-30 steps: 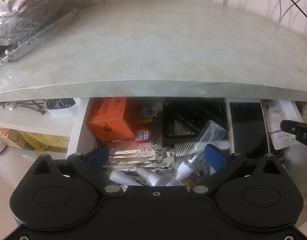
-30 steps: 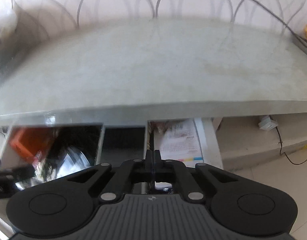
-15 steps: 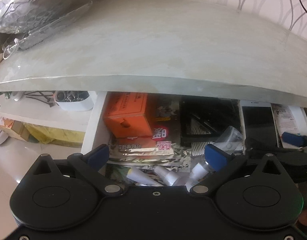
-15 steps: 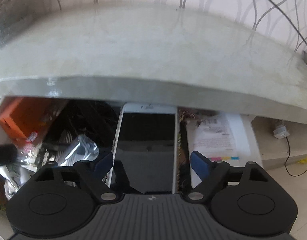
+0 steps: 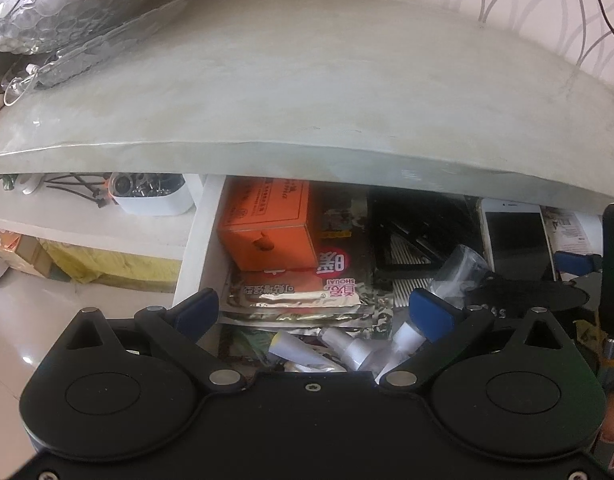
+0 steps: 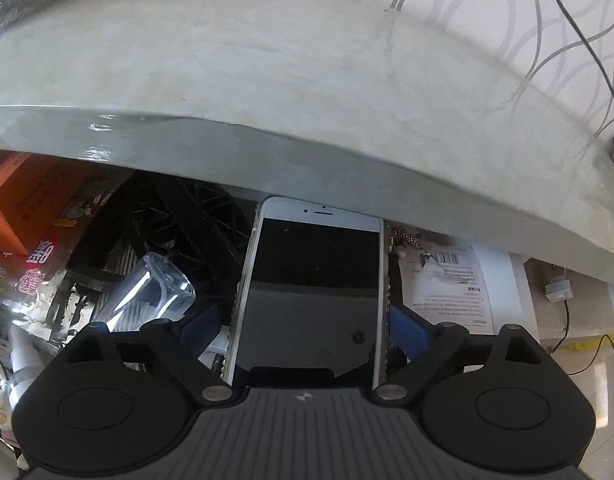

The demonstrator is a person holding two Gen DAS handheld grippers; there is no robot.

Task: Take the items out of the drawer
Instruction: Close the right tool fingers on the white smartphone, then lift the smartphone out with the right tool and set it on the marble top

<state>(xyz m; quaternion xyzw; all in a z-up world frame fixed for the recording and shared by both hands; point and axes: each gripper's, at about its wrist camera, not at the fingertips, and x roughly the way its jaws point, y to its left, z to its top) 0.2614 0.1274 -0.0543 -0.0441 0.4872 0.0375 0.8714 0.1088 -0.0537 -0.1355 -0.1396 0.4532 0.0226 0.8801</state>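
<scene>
Inside the drawer (image 5: 195,248): one orange box (image 5: 267,228), one phone (image 6: 311,288). Right tongs (image 6: 307,328) are opening astride the phone; left tongs (image 5: 315,312) gape, empty.

- The foil snack packet (image 5: 295,296) in the drawer carries "SHOUAI" in small Latin letters, seen upside down, beside large Chinese characters on a red round patch.
- The orange box (image 5: 267,228) has lines of Chinese print on its top face, too small to read.
- The white paper sheet (image 6: 455,284) beside the phone bears a barcode and fine printed lines, not legible.
</scene>
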